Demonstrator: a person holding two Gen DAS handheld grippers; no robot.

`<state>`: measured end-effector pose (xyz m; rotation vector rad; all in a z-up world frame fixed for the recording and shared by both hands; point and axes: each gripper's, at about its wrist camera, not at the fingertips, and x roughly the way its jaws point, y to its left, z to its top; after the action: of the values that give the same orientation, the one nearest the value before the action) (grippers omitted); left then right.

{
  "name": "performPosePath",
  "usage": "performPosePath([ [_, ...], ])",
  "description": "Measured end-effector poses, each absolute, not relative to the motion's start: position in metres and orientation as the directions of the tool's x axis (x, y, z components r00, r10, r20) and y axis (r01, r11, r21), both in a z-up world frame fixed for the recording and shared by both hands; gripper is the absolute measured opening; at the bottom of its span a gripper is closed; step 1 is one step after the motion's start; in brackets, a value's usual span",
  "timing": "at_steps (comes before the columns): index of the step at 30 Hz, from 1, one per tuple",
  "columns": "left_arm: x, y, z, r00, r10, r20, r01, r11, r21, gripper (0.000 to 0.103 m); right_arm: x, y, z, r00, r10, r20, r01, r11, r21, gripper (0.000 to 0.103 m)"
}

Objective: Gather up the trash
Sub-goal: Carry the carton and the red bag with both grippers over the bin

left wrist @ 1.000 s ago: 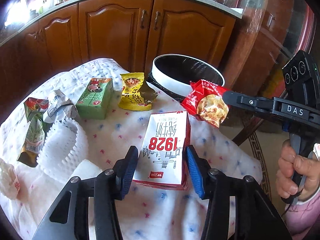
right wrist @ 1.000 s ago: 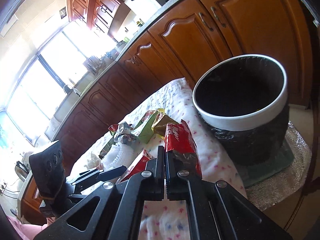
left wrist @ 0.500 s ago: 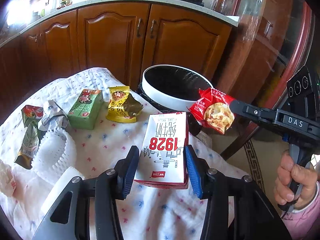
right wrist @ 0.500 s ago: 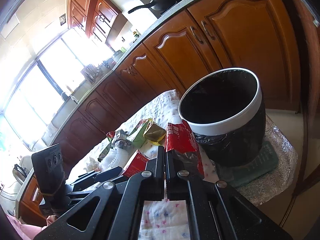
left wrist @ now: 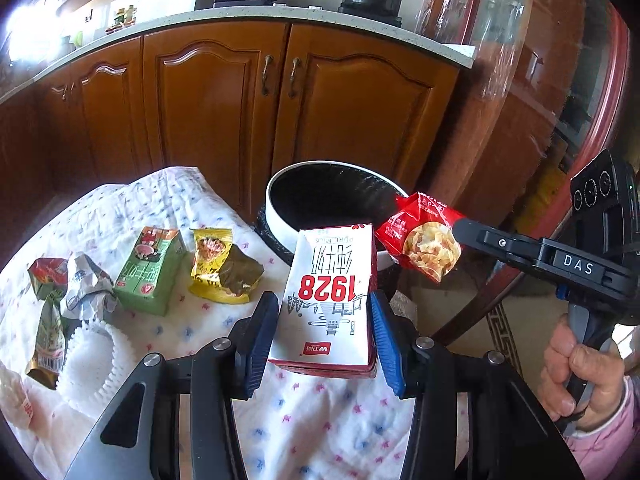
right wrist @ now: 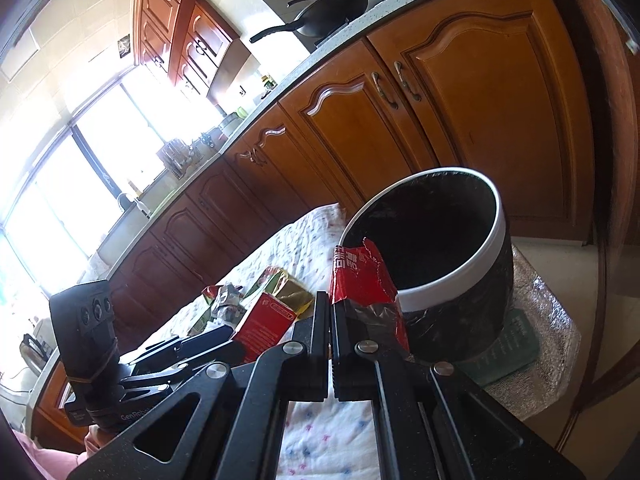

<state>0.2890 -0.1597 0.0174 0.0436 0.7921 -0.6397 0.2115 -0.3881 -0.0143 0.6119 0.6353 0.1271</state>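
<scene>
My left gripper [left wrist: 324, 320] is shut on a white and red "1928" milk carton [left wrist: 332, 300] and holds it above the table, near the rim of the white bin with a black liner [left wrist: 280, 204]. My right gripper [right wrist: 331, 312] is shut on a red snack wrapper [right wrist: 362, 276], which hangs by the bin [right wrist: 496, 236] rim. The wrapper [left wrist: 424, 240] and right gripper [left wrist: 460, 228] also show in the left wrist view. The carton [right wrist: 266, 320] and the left gripper [right wrist: 230, 342] show in the right wrist view.
On the flowered cloth [left wrist: 132, 208] lie a green carton [left wrist: 150, 272], a yellow wrapper [left wrist: 218, 268], crumpled wrappers [left wrist: 68, 284] and white foam netting [left wrist: 92, 356]. Wooden cabinets [left wrist: 220, 96] stand behind. The bin stands on a foil mat [right wrist: 548, 356].
Both grippers have risen and moved toward the bin with their loads. The carton is off the cloth. The wrapper sits closer to the bin's rim.
</scene>
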Motion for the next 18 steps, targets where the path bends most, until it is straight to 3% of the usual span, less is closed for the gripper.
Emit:
performPosePath([
  [18,0.368,-0.240,0.012,0.534,-0.422,-0.732,0.532,0.841,-0.097,0.045,0.268,-0.435,-0.018,0.777,0.236,-0.584,0.115,0.858,0.500,0.000],
])
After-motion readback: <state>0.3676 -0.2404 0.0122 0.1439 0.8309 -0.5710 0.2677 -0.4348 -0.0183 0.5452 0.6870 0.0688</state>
